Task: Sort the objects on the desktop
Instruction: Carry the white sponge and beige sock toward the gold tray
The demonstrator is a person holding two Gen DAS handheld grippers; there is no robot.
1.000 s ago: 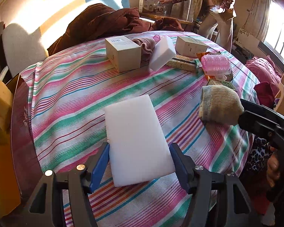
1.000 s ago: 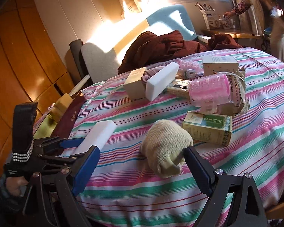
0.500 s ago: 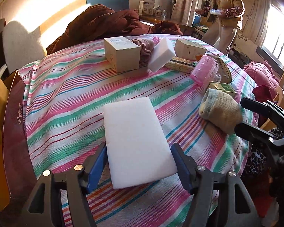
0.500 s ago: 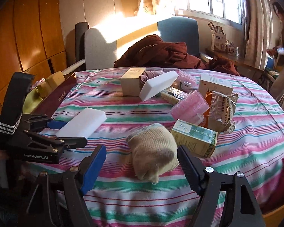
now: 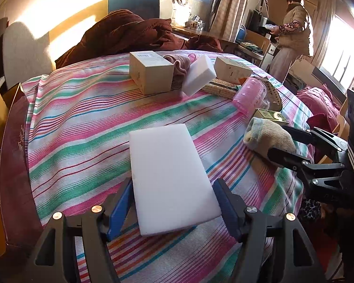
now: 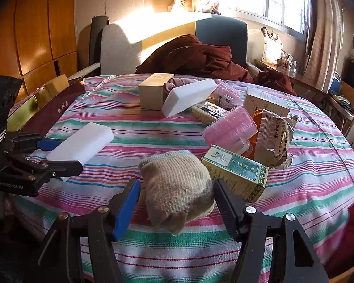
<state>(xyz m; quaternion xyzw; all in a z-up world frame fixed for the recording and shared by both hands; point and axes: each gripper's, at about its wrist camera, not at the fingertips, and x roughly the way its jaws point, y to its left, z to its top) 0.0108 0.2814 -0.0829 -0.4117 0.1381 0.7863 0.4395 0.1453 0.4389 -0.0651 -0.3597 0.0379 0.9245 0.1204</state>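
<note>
A flat white foam block lies on the striped tablecloth. My left gripper stands open, one finger along each long side of the block's near end; the right wrist view shows this gripper around the same block. A rolled beige sock rests near the table's front edge. My right gripper is open around it, with a narrow gap at the blue pad; the left wrist view shows it at the sock.
Behind the sock sit a green box, a pink plastic piece and a snack packet. Farther back are a beige box, a second foam block and a white box. A dark red case lines the left edge. A person stands far right.
Both grippers have stayed around the same block and sock while their views tipped up and levelled. The person in the background has walked to the right.
</note>
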